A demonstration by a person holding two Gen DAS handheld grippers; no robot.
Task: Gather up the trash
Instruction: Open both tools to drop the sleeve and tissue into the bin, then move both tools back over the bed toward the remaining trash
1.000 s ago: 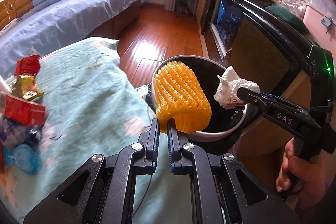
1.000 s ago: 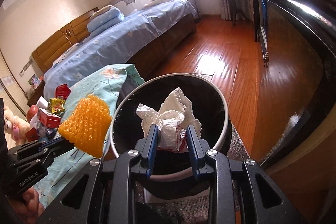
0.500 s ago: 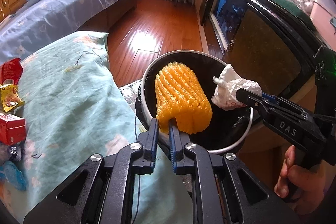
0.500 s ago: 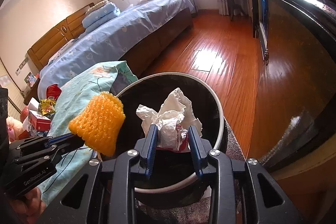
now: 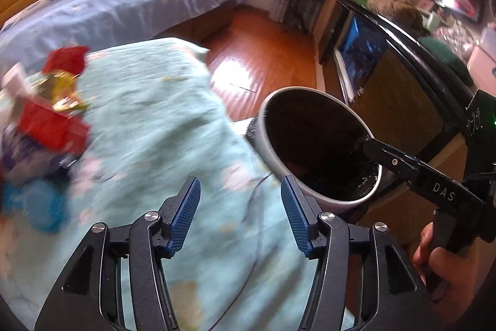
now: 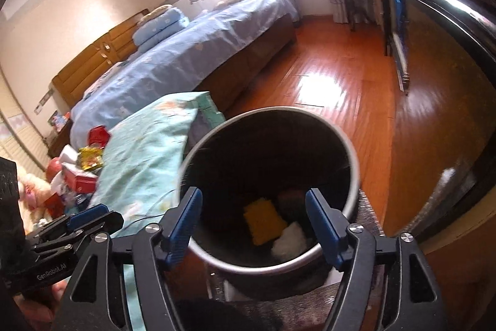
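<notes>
The right tool (image 6: pixel 253 219) hangs directly over the round bin (image 6: pixel 355 163), its blue-padded fingers (image 6: pixel 321 225) spread wide with nothing between them. Below it, at the bottom of the dark bin, lie the orange foam net (image 6: pixel 263 221) and the crumpled white tissue (image 6: pixel 290 241), touching each other, with a darker brownish lump just behind them that is too dim to identify. The left tool (image 5: pixel 240 211) is likewise wide open and empty; it sits beside the bin, over the teal floral quilt (image 5: pixel 155 129), with its right finger (image 5: pixel 294 213) just at the bin's pale rim (image 5: pixel 269 157). From the left wrist view, the right tool reaches in from the right edge, its dark tip crossing over the far rim of the bin, and the person's right hand (image 5: pixel 440 256) grips its handle.

On the quilt, well apart from the bin, a blurred heap of remaining trash (image 5: pixel 52 126) gathers: red packets, a yellow wrapper, something blue and some white pieces. A thin cord trails across the quilt near the left tool. Past the quilt stands a bed (image 6: pixel 173 64) with blue bedding and a wooden headboard. A sunlit wooden floor (image 6: pixel 328 89) runs beyond the bin, and a dark glossy cabinet (image 5: pixel 400 73) stands close on the bin's right.
</notes>
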